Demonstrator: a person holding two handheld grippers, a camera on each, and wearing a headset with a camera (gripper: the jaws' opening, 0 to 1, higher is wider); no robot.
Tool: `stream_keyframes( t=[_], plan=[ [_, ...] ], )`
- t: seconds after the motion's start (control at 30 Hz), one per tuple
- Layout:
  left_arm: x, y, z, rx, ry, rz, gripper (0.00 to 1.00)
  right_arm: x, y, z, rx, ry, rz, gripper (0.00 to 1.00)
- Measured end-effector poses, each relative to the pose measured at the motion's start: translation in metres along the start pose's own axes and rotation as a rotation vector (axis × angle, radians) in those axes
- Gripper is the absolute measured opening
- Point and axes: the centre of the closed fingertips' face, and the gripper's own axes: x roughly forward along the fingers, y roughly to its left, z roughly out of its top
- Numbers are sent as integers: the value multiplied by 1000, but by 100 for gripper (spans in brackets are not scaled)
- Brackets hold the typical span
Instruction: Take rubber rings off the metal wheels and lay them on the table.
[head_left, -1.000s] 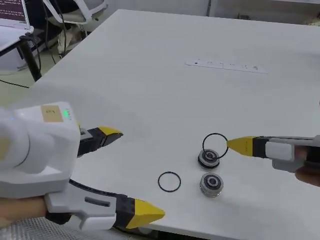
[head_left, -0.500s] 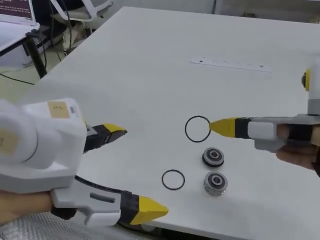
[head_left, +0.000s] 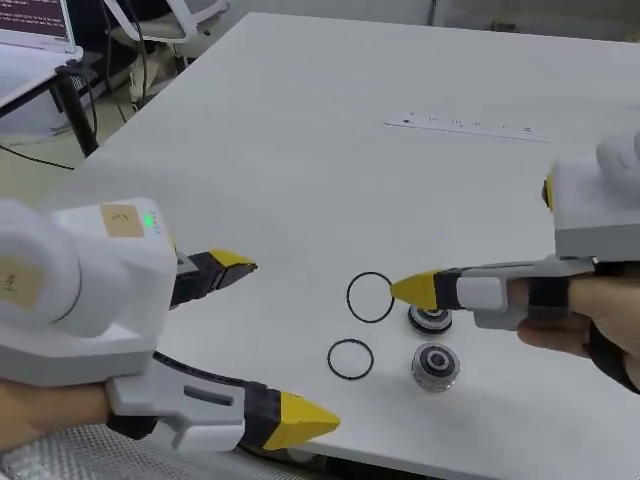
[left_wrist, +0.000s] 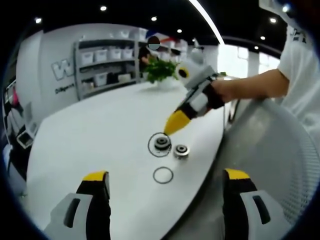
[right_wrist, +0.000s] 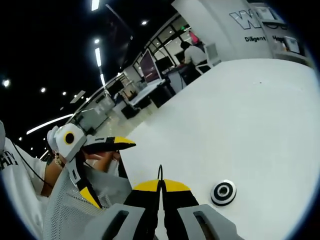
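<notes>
Pinches second thin black rubber ring (head_left: 349, 298) in closed right tongs (head_left: 400, 289) mid-frame beside two seemingly bare metal wheels (head_left: 435, 364), first ring (head_left: 329, 359) already flat on white bench (head_left: 300, 150) below, left tongs (head_left: 280, 345) wide, laydown pending.

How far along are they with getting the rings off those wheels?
Nearly done, it seems. One ring lies on the table. The right gripper is shut on a second ring beside the two wheels, not yet laid down. The left gripper is open. Whether the wheels hold more rings, I cannot tell.
</notes>
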Motion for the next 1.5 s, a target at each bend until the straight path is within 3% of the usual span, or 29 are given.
stream_keyframes(
  t=[0.13, 0.73, 1.13, 1.5],
  plan=[
    [0, 0, 0, 0, 3, 1, 94, 2, -4, -15, 28, 33, 0, 0],
    [2, 2, -2, -7, 17, 4, 93, 14, -21, -39, 144, 81, -29, 0],
    [1, 2, -5, -4, 29, 6, 92, 18, -27, -42, 143, 94, -55, 0],
    [0, 2, -6, -6, 37, 7, 91, 21, -33, -45, 33, 126, -110, 0]
  ],
)
